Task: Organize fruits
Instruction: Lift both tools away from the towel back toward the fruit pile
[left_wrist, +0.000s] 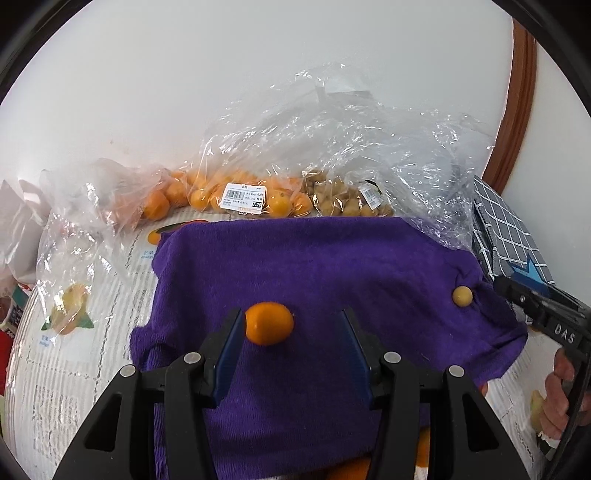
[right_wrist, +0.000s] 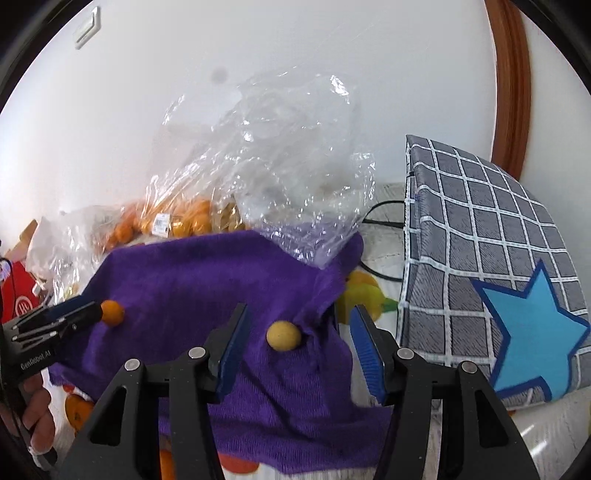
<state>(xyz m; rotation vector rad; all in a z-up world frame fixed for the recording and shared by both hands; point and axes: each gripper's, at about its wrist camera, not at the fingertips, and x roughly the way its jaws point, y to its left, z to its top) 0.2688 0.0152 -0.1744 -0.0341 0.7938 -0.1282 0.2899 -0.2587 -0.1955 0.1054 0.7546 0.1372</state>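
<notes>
A small orange fruit lies on the purple towel, between the fingers of my open left gripper and close to the left finger. It also shows in the right wrist view, next to the left gripper. A small yellow round fruit lies on the purple towel, between the fingers of my open right gripper. The same fruit shows in the left wrist view, near the right gripper.
Clear plastic bags of oranges and of small yellow fruits lie behind the towel by the white wall. A grey checked bag with a blue star stands at the right. A fruit-printed tablecloth covers the table.
</notes>
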